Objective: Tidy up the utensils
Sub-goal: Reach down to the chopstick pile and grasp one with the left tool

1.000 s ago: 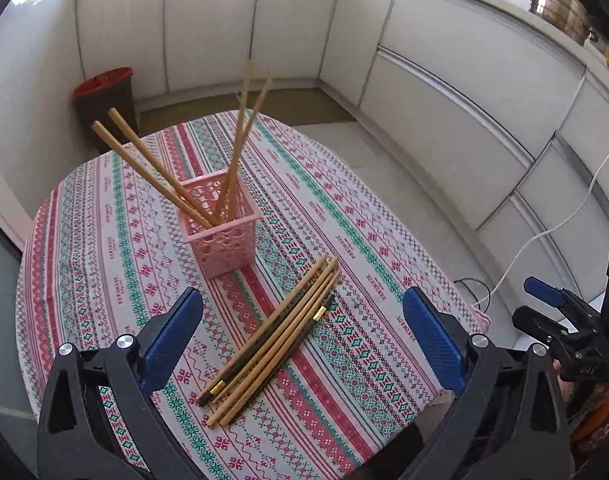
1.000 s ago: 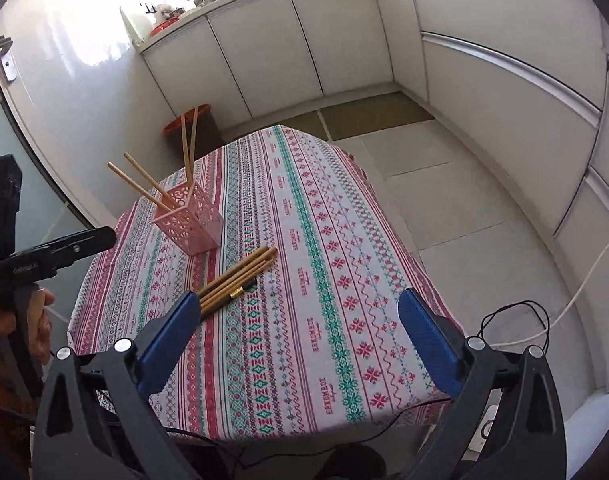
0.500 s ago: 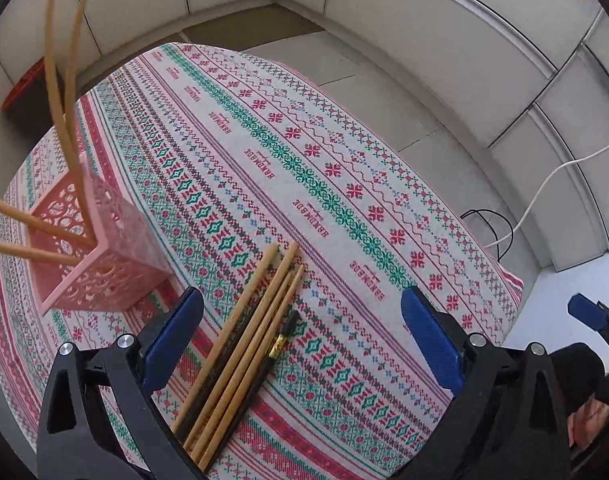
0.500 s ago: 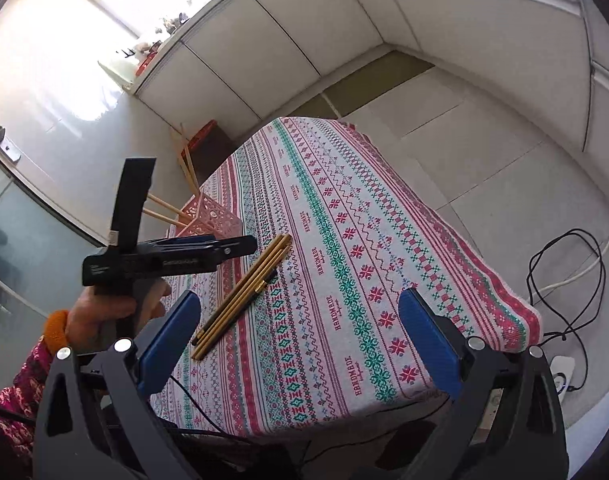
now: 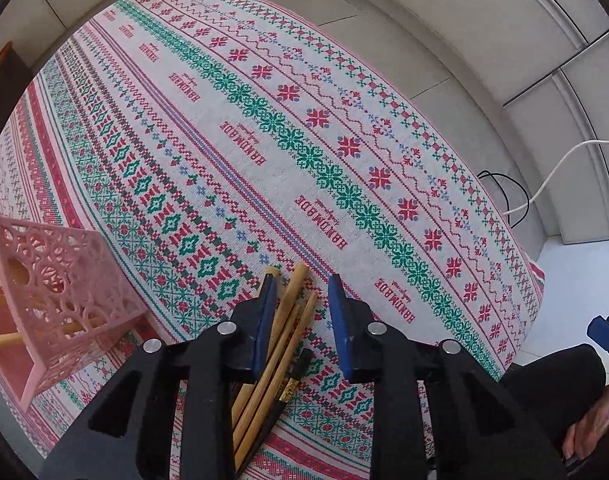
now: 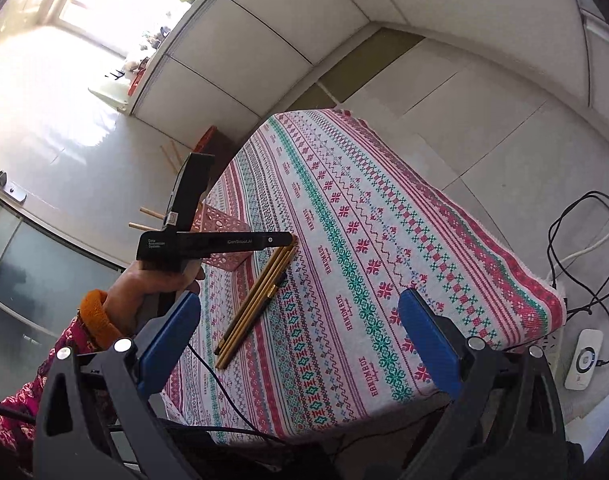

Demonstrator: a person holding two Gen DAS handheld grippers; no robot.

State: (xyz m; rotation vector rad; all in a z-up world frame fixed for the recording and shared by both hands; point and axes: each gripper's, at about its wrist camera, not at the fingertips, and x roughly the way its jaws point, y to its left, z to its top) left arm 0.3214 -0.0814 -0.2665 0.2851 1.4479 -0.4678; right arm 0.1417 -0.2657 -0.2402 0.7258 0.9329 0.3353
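Note:
A bundle of wooden chopsticks [image 5: 282,336] lies on the patterned tablecloth [image 5: 304,128], with a dark gold-banded one alongside. My left gripper [image 5: 302,292] is lowered over their far ends, jaws partly closed around them with a gap still showing. The pink lattice holder [image 5: 60,280] with chopsticks in it stands just left. In the right wrist view my left gripper [image 6: 290,240] touches the chopsticks [image 6: 256,300] beside the holder [image 6: 224,232]. My right gripper [image 6: 300,312] is open and empty, held off the table's near edge.
The table edge drops to a tiled floor on the right, with cables [image 6: 576,232] and a white device [image 6: 584,364]. White cabinets [image 6: 264,32] line the walls. A red bin [image 6: 206,140] stands behind the table.
My left gripper has dropped onto the chopstick bundle and its jaws have narrowed from wide open to close around the ends. The right gripper stays open, tilted a little.

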